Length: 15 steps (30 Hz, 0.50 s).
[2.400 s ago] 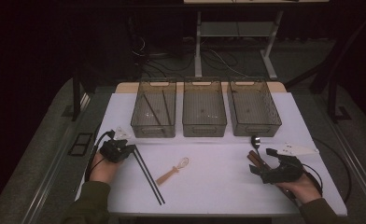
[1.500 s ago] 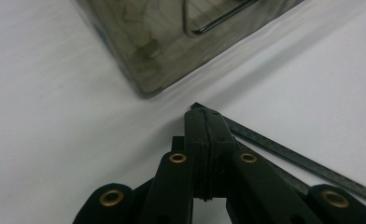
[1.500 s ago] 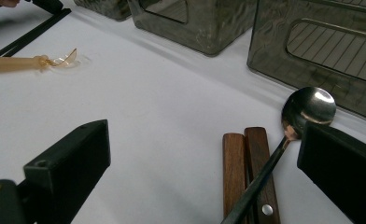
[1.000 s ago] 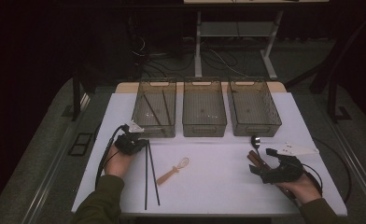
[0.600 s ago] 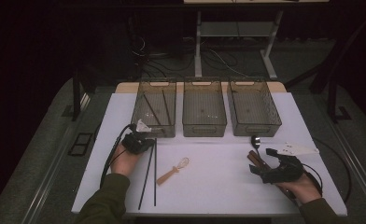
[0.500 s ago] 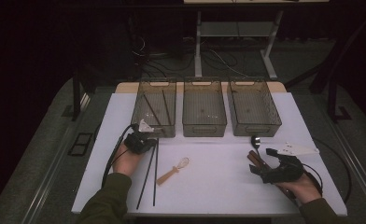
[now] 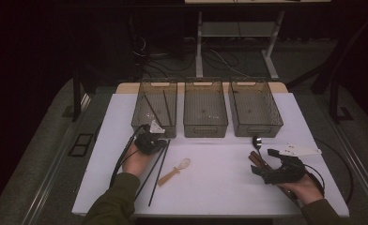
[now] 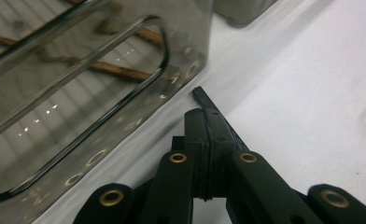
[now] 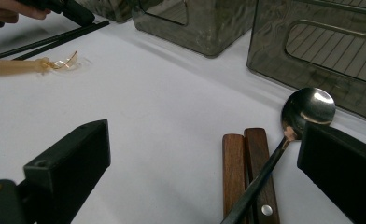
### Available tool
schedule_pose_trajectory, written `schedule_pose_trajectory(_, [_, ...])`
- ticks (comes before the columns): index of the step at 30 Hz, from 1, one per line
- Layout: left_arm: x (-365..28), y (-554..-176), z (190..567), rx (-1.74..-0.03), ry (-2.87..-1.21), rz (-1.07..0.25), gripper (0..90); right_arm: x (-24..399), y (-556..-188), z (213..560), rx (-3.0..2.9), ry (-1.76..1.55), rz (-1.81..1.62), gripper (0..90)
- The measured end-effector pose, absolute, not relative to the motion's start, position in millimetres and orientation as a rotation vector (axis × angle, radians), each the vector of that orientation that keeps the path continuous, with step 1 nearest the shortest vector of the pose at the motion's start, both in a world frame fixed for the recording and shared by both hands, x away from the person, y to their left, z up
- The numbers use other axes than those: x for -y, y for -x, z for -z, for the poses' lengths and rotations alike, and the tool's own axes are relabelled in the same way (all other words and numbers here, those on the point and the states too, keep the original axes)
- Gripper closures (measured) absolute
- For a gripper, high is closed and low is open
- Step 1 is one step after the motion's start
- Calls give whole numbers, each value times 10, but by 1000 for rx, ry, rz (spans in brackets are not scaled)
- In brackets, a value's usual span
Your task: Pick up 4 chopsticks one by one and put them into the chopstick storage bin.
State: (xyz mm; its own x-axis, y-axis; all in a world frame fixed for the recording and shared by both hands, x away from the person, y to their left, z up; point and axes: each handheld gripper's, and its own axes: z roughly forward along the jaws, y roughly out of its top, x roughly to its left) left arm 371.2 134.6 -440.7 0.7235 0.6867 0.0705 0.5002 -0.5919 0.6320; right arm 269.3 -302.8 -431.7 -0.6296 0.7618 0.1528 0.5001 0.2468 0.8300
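My left gripper [image 7: 150, 142] is pinching the black chopsticks [image 7: 157, 169] by their top ends, just in front of the left bin [image 7: 155, 123], which already holds two sticks. I'd lift until the trailing tips clear the bin's near wall, then turn the pair lengthwise over it before letting go. My right gripper [image 9: 204, 154] rests spread, well right of that bin, straddling a spoon [image 9: 307, 108].

I can't make out any readable text, label, brand, number or sign from where I sit: the three bins [image 7: 205, 110], the table [image 7: 219, 183] and both grippers carry no lettering that I can read in the high view or in either gripper view.
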Motion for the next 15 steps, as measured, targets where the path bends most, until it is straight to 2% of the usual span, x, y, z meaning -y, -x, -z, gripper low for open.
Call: schedule_pose_trajectory(15, [-1155,-3650,4411,-787,-2356,-348,896,3027,-2692,4312,-2245,-1167,-1325,25])
